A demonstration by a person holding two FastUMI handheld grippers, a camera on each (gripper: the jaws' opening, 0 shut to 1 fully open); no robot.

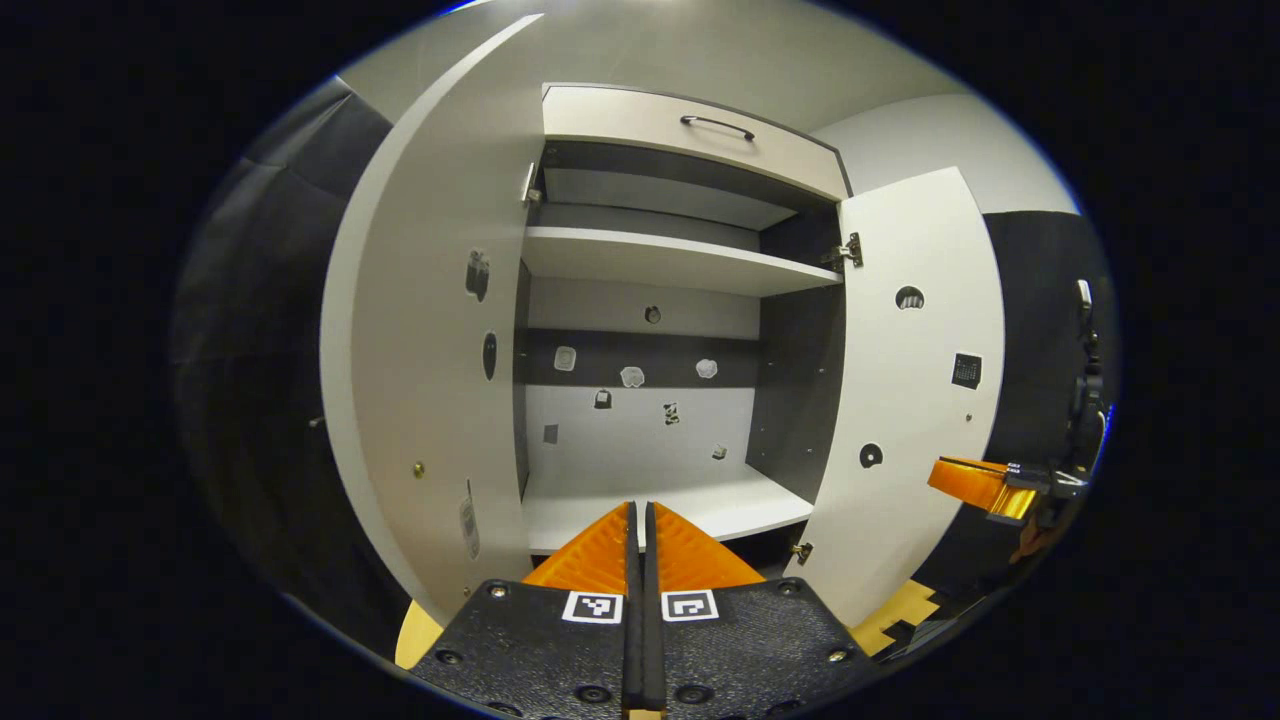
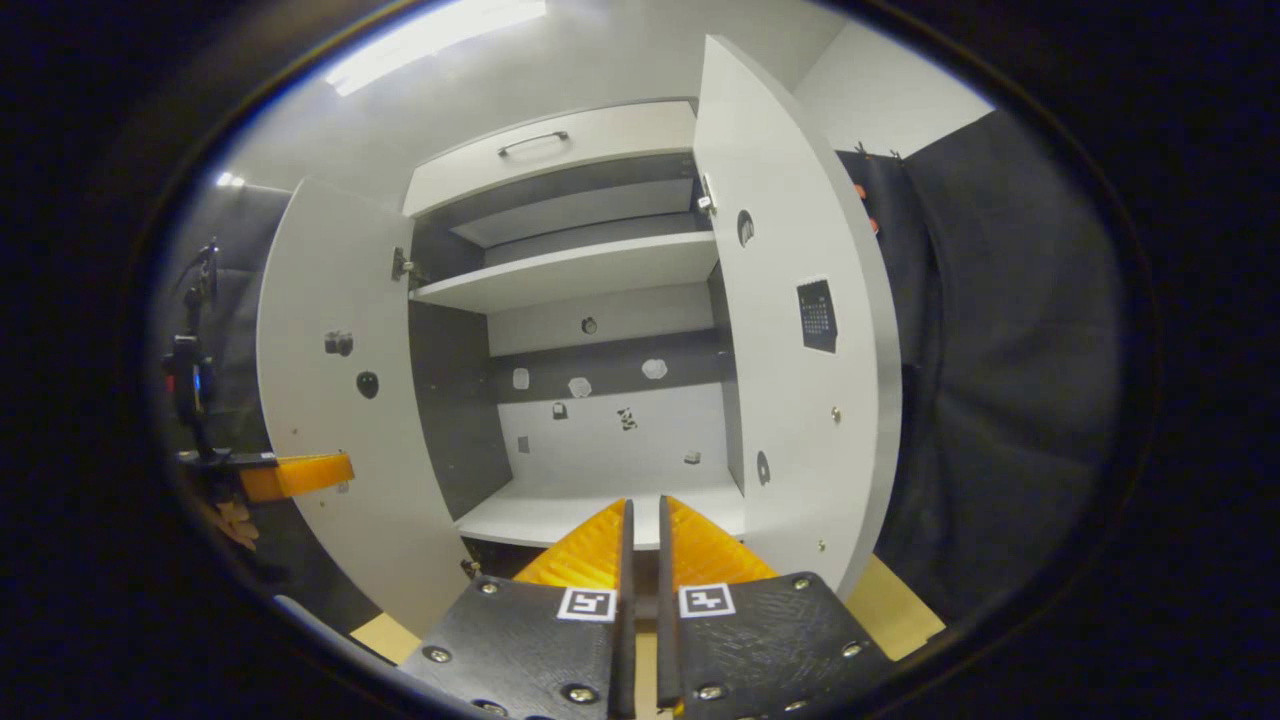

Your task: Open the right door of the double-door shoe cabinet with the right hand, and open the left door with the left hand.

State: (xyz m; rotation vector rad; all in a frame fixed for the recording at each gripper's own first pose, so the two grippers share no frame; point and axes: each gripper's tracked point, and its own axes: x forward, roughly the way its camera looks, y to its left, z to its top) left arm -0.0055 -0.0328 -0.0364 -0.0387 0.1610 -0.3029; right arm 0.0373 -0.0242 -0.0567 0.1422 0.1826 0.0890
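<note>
The shoe cabinet (image 1: 680, 150) stands upright dead ahead, taller than wide, its front facing both cameras. Its left door (image 1: 430, 330) and right door (image 1: 915, 400) both swing wide open, baring a shelf (image 1: 660, 262) and the bottom board (image 1: 660, 505). A drawer (image 1: 690, 130) caps the top. The left gripper (image 1: 641, 515) and right gripper (image 2: 642, 510) are both closed on nothing.

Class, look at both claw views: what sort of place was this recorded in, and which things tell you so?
Probably a staged recording booth, not a lived-in home. A bare shoe cabinet stands with both doors open, its shelf holds no shoes, small stickers dot its back panel, and black cloth hangs as the wall.
</note>
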